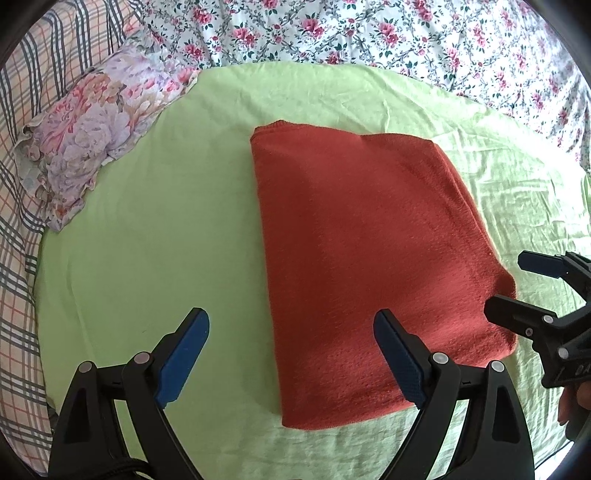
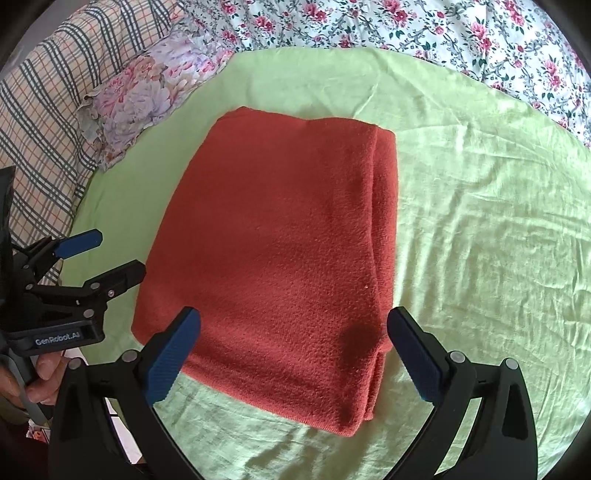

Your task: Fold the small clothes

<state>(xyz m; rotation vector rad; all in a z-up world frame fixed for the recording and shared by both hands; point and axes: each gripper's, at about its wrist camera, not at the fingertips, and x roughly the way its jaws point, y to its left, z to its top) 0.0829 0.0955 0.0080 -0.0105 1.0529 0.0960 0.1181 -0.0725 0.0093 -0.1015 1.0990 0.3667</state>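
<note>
Bed w/ a wrinkled light-green sheet [image 1: 166,236] spread over the middle; folded rust-red cloth [image 1: 362,258] lies flat on the sheet, centre; floral pillow [image 1: 99,136] at far left, overlapping the sheet's edge; rose-print white cover [image 1: 369,33] along the far side & far right; plaid cover [image 1: 22,229] down the left side.
</note>
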